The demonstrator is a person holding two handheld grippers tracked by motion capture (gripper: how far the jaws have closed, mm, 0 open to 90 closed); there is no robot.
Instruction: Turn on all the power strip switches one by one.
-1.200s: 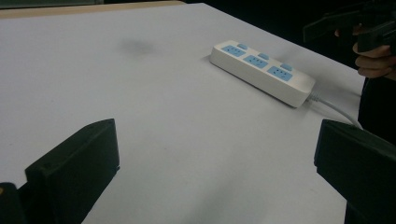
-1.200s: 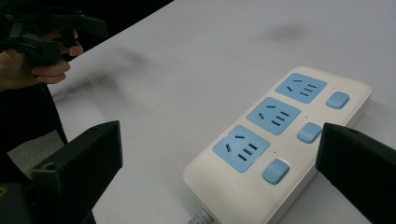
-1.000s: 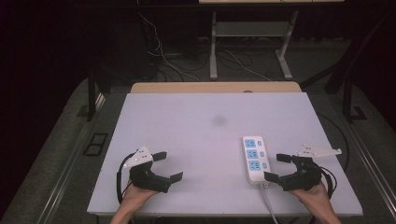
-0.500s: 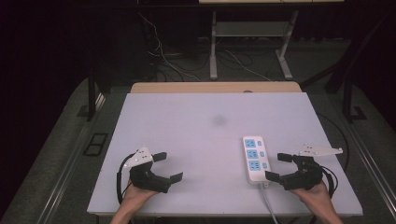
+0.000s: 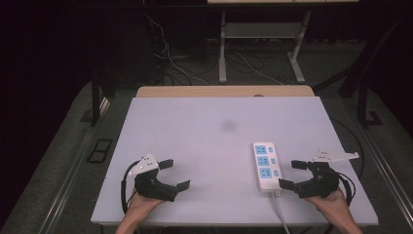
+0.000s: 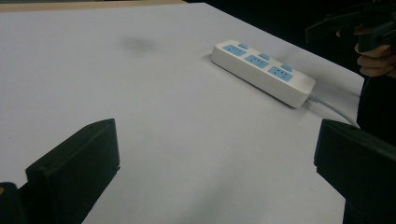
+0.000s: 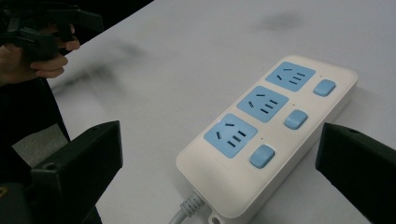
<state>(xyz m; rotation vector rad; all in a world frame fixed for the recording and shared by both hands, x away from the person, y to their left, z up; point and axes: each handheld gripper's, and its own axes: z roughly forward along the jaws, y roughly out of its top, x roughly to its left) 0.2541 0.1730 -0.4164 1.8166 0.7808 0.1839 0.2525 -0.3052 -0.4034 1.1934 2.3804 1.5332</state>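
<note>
While both pairs of tongs rested low at the near edge of the white rectangular bench [image 5: 195, 126], each stood released with its black jaws spread wide and nothing between them. The right tongs [image 5: 292, 174] sat at about five o'clock on the bench, just beside the white plastic power strip with three blue sockets and blue switches [image 5: 265, 166], not touching it. The left tongs [image 5: 175, 174] sat at about seven o'clock, well apart from the strip. The strip's white cable [image 5: 281, 214] ran off the near edge.
</note>
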